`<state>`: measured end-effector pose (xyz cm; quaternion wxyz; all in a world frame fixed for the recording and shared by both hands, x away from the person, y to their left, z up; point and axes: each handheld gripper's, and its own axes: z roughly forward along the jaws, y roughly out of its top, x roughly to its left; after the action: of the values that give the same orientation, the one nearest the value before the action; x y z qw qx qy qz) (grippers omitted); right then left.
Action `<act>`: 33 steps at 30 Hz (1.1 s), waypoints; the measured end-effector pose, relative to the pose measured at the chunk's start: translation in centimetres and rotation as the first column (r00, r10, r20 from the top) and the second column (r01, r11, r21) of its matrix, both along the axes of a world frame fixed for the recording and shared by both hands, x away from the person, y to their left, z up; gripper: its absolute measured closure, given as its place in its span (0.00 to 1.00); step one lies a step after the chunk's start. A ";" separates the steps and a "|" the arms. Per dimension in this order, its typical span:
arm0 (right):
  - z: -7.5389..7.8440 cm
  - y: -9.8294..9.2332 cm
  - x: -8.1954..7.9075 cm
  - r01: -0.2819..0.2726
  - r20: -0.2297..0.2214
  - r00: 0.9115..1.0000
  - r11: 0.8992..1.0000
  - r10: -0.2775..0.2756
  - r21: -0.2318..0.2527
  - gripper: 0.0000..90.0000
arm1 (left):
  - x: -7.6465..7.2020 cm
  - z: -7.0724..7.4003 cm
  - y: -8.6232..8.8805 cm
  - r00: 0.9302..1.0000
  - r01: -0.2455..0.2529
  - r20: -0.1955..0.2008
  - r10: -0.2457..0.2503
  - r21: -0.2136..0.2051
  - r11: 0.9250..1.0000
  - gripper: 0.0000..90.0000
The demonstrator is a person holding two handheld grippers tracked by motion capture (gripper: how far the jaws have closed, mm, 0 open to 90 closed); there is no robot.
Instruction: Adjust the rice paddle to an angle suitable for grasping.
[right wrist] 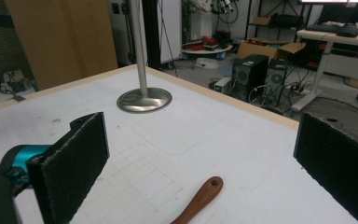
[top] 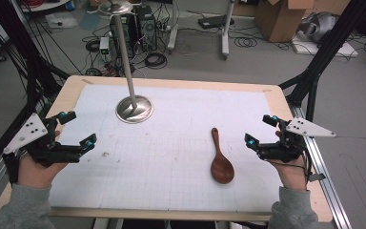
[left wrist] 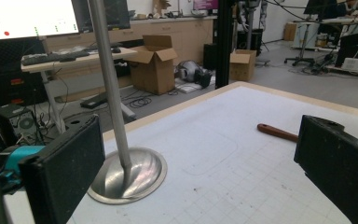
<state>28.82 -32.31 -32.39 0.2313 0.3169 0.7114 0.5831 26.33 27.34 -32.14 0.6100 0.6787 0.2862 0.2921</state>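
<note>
A dark wooden spoon (top: 220,159) lies flat on the white gridded mat (top: 181,124), bowl toward me and handle pointing away; its handle also shows in the left gripper view (left wrist: 277,132) and the right gripper view (right wrist: 197,199). A metal stand (top: 133,107) with a round base and tall pole rises at the mat's far left (left wrist: 126,175) (right wrist: 144,98). My left gripper (top: 77,129) hovers open at the mat's left edge with nothing between its jaws. At the right edge my right gripper (top: 260,130) is open too and holds nothing, a short way right of the spoon.
The mat lies on a wooden table (top: 71,93) with black frame posts at both sides. Beyond the far edge the floor holds cables, computer towers (top: 140,28) and cardboard boxes (top: 279,16).
</note>
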 end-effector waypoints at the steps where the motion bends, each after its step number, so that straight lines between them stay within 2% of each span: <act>1: 0.0 0.0 0.0 -0.001 -0.003 1.000 1.000 0.001 -0.003 0.02 | 0.0 0.0 0.0 1.000 -0.003 -0.001 0.003 -0.002 1.000 0.02; 5: -0.3 0.3 0.3 -0.012 -0.005 1.000 1.000 0.012 -0.013 0.05 | 0.0 0.0 0.1 1.000 -0.007 -0.003 0.007 -0.008 1.000 0.02; 6: -0.4 0.4 0.3 -0.016 -0.009 1.000 1.000 0.016 -0.013 0.05 | -0.2 0.2 0.1 1.000 -0.006 0.008 0.007 -0.021 1.000 0.02; 10: -0.7 0.8 0.7 -0.019 -0.028 0.999 0.999 0.018 -0.035 0.10 | -0.5 0.5 0.2 1.000 -0.012 0.029 0.013 -0.028 1.000 0.02; 13: -0.9 0.9 0.9 -0.012 -0.059 0.998 0.998 0.009 -0.061 0.28 | -0.7 0.4 0.4 0.999 -0.023 0.025 0.024 -0.025 0.999 0.02; 14: -1.0 1.0 0.9 -0.011 -0.083 0.997 0.998 0.005 -0.064 0.31 | -0.7 0.3 0.5 0.999 -0.027 0.023 0.028 -0.022 0.999 0.02; 18: -1.6 1.1 1.5 -0.010 -0.122 0.993 0.997 0.001 -0.078 0.43 | -0.8 0.2 0.7 0.999 -0.042 0.022 0.043 -0.021 0.999 0.03; 20: -1.9 1.2 1.7 -0.003 -0.122 0.992 0.998 -0.005 -0.069 0.49 | -0.8 0.2 0.8 0.999 -0.044 0.022 0.044 -0.021 0.999 0.03; 27: -2.7 1.5 2.3 0.010 -0.144 0.989 0.997 -0.022 -0.081 0.62 | -1.1 0.1 1.0 0.999 -0.050 0.017 0.050 -0.018 0.999 0.03; 33: -3.2 1.5 2.7 0.029 -0.129 0.991 0.997 -0.038 -0.073 0.73 | -1.1 0.0 1.0 0.999 -0.051 0.010 0.051 -0.014 0.999 0.03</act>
<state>31.53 -30.86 -35.59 0.2050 0.3579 0.7399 0.5314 25.19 28.35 -32.15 0.6083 0.6655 0.3025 0.3091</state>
